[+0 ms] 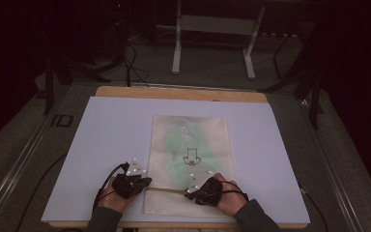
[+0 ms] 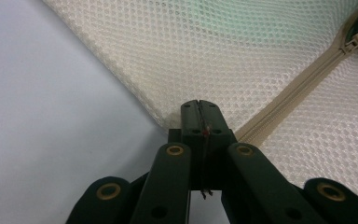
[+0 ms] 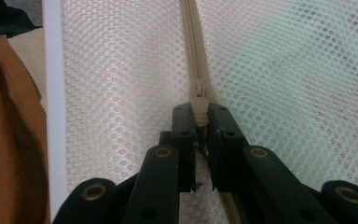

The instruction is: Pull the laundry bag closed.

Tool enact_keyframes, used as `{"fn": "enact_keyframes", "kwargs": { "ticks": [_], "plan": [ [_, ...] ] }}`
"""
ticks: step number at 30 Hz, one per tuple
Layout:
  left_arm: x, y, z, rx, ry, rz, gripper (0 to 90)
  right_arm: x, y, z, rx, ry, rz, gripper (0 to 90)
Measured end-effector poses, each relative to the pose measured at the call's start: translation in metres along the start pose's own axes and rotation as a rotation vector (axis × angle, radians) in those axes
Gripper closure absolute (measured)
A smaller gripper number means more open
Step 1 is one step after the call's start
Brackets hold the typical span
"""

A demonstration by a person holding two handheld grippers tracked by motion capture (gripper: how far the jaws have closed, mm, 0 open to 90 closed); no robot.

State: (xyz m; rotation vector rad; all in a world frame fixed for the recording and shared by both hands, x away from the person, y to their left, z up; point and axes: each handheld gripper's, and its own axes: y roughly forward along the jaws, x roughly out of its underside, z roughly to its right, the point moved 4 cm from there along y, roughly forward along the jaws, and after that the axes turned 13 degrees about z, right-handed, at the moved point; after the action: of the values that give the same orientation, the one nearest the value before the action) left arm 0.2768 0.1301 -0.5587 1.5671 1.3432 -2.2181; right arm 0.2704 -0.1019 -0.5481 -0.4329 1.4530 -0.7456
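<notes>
A cream mesh bag (image 1: 193, 130) lies flat on the white board (image 1: 106, 145), with something pale green (image 1: 176, 142) inside it. Its zipper (image 1: 166, 190) runs across the near end. My left gripper (image 1: 145, 182) is shut on the bag's edge at the zipper's left end; in the left gripper view the jaws (image 2: 199, 108) pinch the mesh (image 2: 242, 56) right where the zipper (image 2: 289, 95) begins. My right gripper (image 1: 189, 191) is shut on the zipper pull (image 3: 200, 106), with the zipper (image 3: 193, 46) running straight ahead. The pull (image 2: 356, 43) also shows far off in the left gripper view.
The board rests on a wooden table (image 1: 174, 93) whose edge shows at the back. A white metal stand (image 1: 212, 29) and cables lie on the dark floor behind. Brown clothing (image 3: 9, 140) of the person is at the left of the right gripper view.
</notes>
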Motion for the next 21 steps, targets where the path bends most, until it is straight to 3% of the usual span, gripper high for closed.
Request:
{"fn": "enact_keyframes", "kwargs": {
  "ticks": [21],
  "plan": [
    [-0.0001, 0.0002, 0.0004, -0.001, 0.0, 0.001, 89.7, 0.009, -0.0101, 0.0016, 0.012, 0.013, -0.008, 82.8]
  ]
}}
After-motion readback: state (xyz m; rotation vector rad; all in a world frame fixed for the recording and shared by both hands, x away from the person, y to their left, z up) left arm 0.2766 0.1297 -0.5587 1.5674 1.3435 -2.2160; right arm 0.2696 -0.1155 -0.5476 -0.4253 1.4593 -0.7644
